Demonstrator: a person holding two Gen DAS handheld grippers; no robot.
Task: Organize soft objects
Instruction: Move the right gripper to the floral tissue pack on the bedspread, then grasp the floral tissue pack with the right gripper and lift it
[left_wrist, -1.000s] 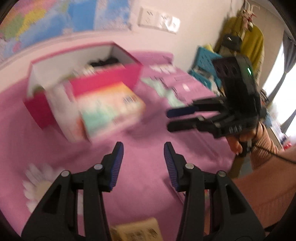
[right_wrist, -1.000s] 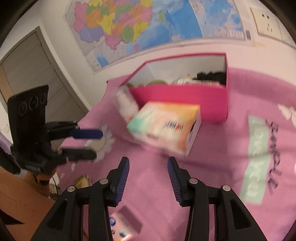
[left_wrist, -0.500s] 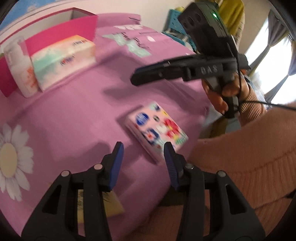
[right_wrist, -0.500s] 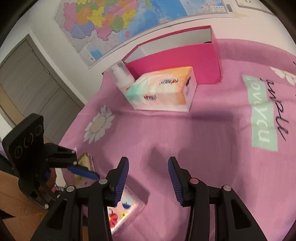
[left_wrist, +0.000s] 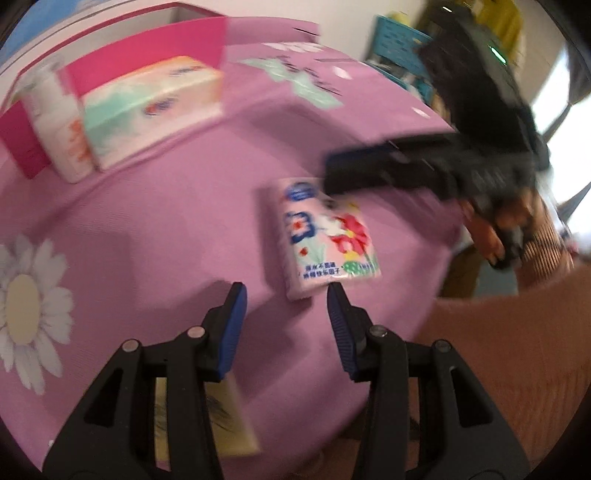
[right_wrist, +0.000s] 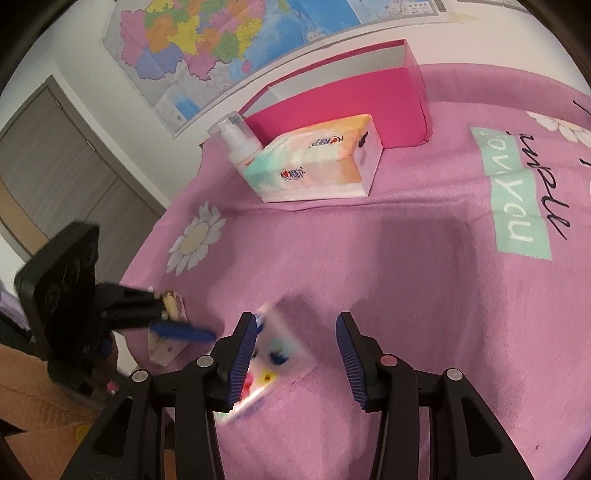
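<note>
A small flowered tissue pack (left_wrist: 325, 236) lies flat on the pink cloth near the table's front edge; it also shows in the right wrist view (right_wrist: 277, 362). My left gripper (left_wrist: 286, 295) is open and empty just short of it. My right gripper (right_wrist: 297, 325) is open, its jaws over the pack, not closed on it; it shows blurred in the left wrist view (left_wrist: 332, 173). A larger pastel tissue box (right_wrist: 314, 158) lies in front of the pink open box (right_wrist: 343, 92). A yellowish pack (left_wrist: 207, 417) lies under my left gripper.
A white pump bottle (right_wrist: 236, 140) stands left of the tissue box. The cloth has a daisy print (right_wrist: 195, 240) and a green label print (right_wrist: 517, 206). A map hangs on the wall behind. The table edge and my orange sleeve (left_wrist: 517, 369) are close.
Both grippers swung down from the far boxes toward the near table edge. My right gripper has come down over the flowered pack, and my left has drawn closer to it.
</note>
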